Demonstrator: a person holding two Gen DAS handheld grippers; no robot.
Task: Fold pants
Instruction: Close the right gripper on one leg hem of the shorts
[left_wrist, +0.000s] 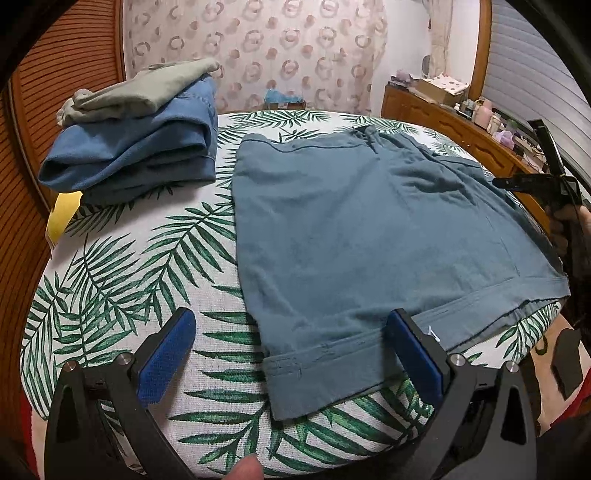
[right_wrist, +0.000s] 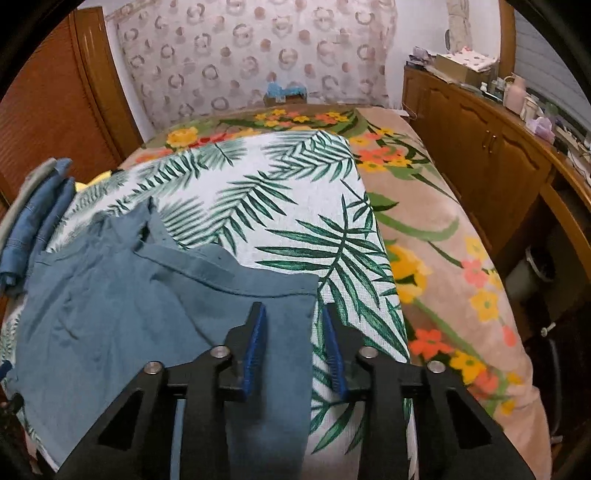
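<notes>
Pants (left_wrist: 369, 236) folded, flat on leaf-print cloth (left_wrist: 147, 266) over bed (right_wrist: 443, 229). Left tongs (left_wrist: 291, 354) spread wide over near hem corner, gripping nothing. Right tongs (right_wrist: 293, 343) narrowed, straddling pants' right edge, pads not yet closed on fabric. Stack of folded clothes (left_wrist: 140, 147) far left, just beside pants. Cabinet (right_wrist: 491, 155) right of bed.

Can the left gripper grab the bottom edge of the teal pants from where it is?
Probably yes. The left gripper is open, and the hem of the teal pants lies flat on the palm-leaf cloth right between its fingers. Nothing sits in the way; the folded clothes pile is off to the side.
</notes>
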